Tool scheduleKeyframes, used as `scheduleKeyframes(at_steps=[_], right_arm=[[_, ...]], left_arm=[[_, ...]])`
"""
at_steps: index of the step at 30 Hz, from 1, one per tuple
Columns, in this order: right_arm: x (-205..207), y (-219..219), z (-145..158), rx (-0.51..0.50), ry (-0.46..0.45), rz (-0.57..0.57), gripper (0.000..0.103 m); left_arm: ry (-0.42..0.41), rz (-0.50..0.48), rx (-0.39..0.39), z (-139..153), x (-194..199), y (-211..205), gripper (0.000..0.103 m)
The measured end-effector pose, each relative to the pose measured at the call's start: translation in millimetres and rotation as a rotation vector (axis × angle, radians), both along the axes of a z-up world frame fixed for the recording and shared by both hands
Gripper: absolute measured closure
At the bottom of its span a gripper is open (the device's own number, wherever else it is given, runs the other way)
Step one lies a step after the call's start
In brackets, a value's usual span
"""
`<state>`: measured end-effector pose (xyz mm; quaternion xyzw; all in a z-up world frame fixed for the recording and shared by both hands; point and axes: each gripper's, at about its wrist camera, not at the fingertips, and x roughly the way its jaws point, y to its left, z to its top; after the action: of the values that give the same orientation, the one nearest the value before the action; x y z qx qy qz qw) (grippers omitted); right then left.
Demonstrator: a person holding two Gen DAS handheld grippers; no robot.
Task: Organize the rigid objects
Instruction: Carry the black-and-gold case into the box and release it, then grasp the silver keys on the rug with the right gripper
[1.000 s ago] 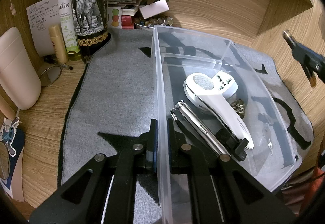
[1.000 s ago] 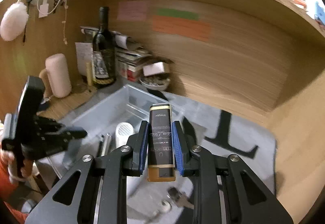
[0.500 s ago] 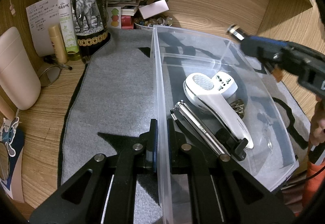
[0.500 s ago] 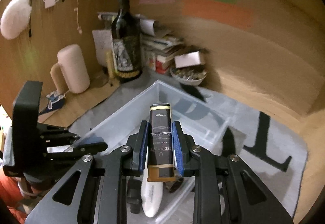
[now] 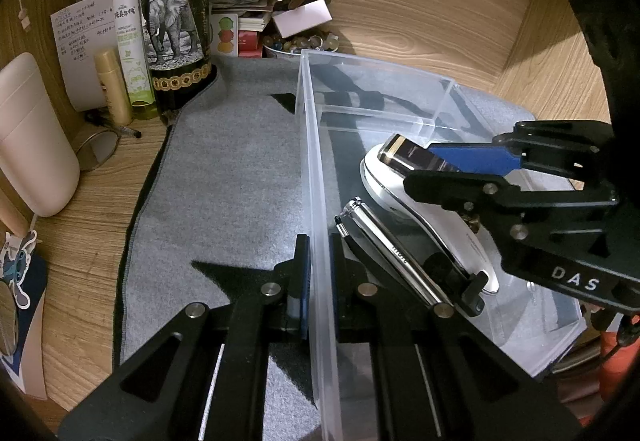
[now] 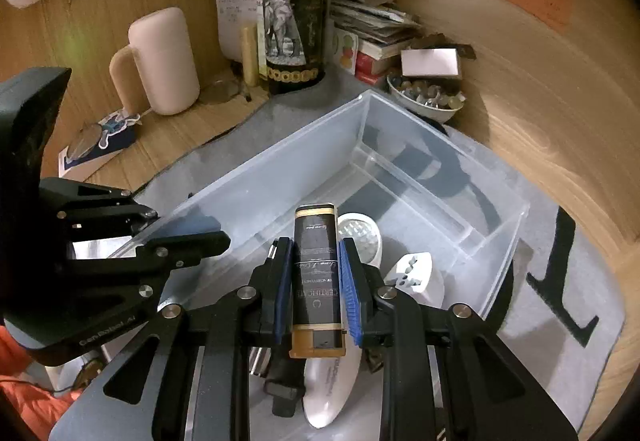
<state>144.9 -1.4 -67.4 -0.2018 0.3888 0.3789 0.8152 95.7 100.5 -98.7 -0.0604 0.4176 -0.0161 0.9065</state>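
Wooden counter (image 5: 100, 177) carries a clear bin (image 5: 320, 177); left claw (image 5: 319, 273) pinches its wall, right claw (image 6: 316, 281) holds a black box (image 6: 318, 273) above it.

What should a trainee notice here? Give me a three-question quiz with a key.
1. True or false: the left tongs clamp a wall of the clear bin.
2. What do the right tongs hold? A) wine bottle B) dark box with a gold end C) white plug adapter
3. Fill in: the dark box hangs over the ____, above the white device and the silver tool lying inside.

Key: 1 true. 2 B. 3 bin.
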Motion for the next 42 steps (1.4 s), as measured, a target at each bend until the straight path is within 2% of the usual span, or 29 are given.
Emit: scheduleKeyframes(at_steps=[10,19,26,34,38,42], right_arm=[[4,-2,-4,-0.008,0.028,-0.020,0.079],[-3,-15,16,0.046,-0.036,-0.045,0.063],[-10,-36,37,0.089,-0.095,-0.086,0.059],[-19,-79,59,0.122,-0.176,-0.199,0.058],[-23,-105,60,0.119,-0.200,-0.273,0.050],[-27,-130,52,0.106,-0.194,-0.341,0.048]], left_arm=[[0.000,0.000,0.000,0,-1,2,0.096],[0.000,0.000,0.001,0,0,-1,0.096],[0.000,-0.001,0.001,0,0,0,0.096],[-0.002,-0.001,0.001,0,0,0,0.096],[-0.003,-0.002,0.001,0,-1,0,0.096],[-0.006,-0.003,0.000,0,-1,0,0.096]])
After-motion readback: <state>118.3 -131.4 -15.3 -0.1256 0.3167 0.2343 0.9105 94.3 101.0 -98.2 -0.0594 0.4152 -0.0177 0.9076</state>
